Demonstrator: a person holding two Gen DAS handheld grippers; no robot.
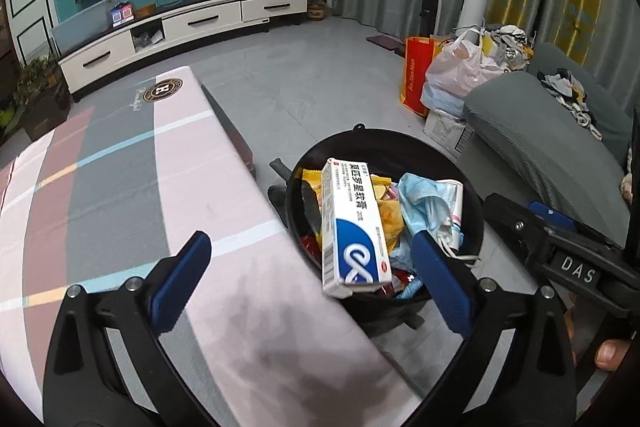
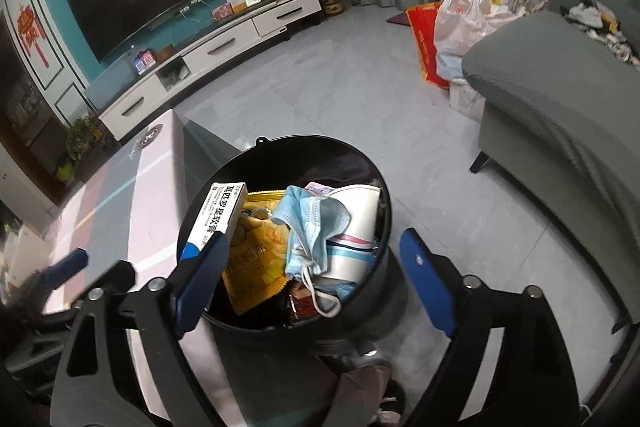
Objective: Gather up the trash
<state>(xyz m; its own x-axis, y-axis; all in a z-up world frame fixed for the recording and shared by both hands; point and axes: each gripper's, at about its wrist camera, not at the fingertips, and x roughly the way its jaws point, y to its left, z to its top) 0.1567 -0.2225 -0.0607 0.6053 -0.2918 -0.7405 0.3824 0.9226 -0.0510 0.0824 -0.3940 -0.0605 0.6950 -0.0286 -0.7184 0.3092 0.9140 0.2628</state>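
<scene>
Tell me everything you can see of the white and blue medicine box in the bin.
The medicine box is a long, intact cardboard carton, white with a blue end and black Chinese print. It lies tilted on top of the trash in the black bin, leaning on a yellow snack wrapper. Neither gripper touches it.

The box [image 2: 218,217] hides part of the yellow packet [image 2: 256,259]; trash deeper in the bin [image 2: 320,147] is buried; the sofa [image 2: 560,107] runs off frame
</scene>
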